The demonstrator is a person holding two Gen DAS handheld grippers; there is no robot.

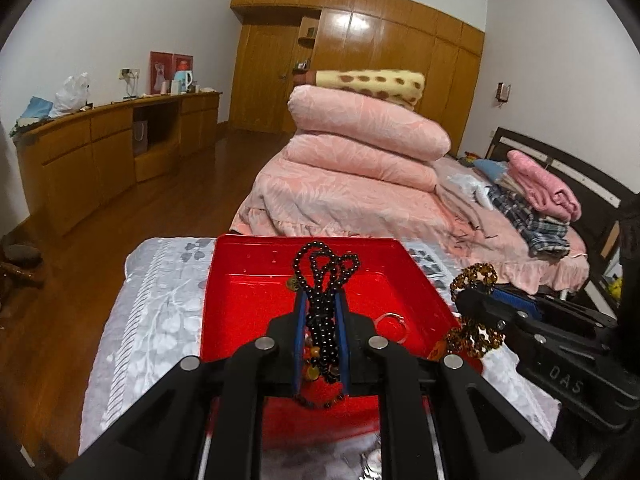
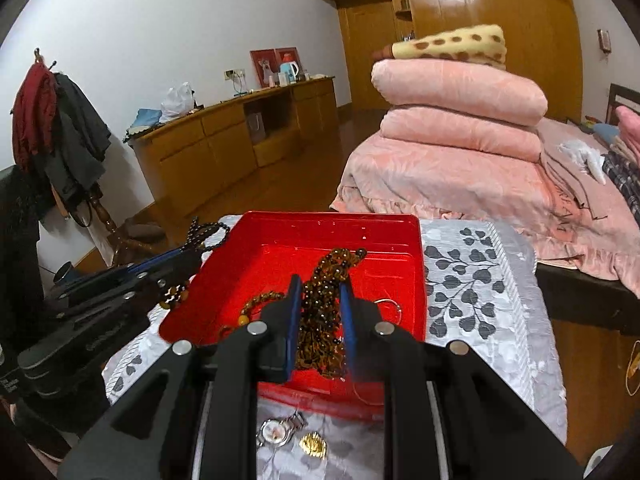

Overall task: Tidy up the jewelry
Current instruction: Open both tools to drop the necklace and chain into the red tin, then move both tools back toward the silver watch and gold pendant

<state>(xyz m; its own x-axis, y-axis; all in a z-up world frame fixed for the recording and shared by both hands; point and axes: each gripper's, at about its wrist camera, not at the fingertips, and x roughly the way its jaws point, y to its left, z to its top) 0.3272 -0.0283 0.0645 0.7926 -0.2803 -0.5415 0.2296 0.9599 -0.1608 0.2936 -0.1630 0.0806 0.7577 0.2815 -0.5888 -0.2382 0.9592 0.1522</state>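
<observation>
My left gripper [image 1: 322, 300] is clamped on a strand of black round beads [image 1: 326, 280], its loops sticking up past the blue pads above the shallow red plastic tray [image 1: 248, 280]. My right gripper [image 2: 320, 292] is clamped on a bunched strand of amber-brown beads [image 2: 320, 312], also over the tray. A thin silver ring [image 2: 386, 303] lies on the tray floor. In front of the tray, on the grey leaf-patterned cloth [image 2: 480, 280], lie a silver wristwatch [image 2: 278, 430] and a small gold pendant [image 2: 313, 445].

Black plastic tool [image 1: 321, 312] bodies, blue pads [image 2: 295, 312], silver round screws [image 1: 266, 343].
</observation>
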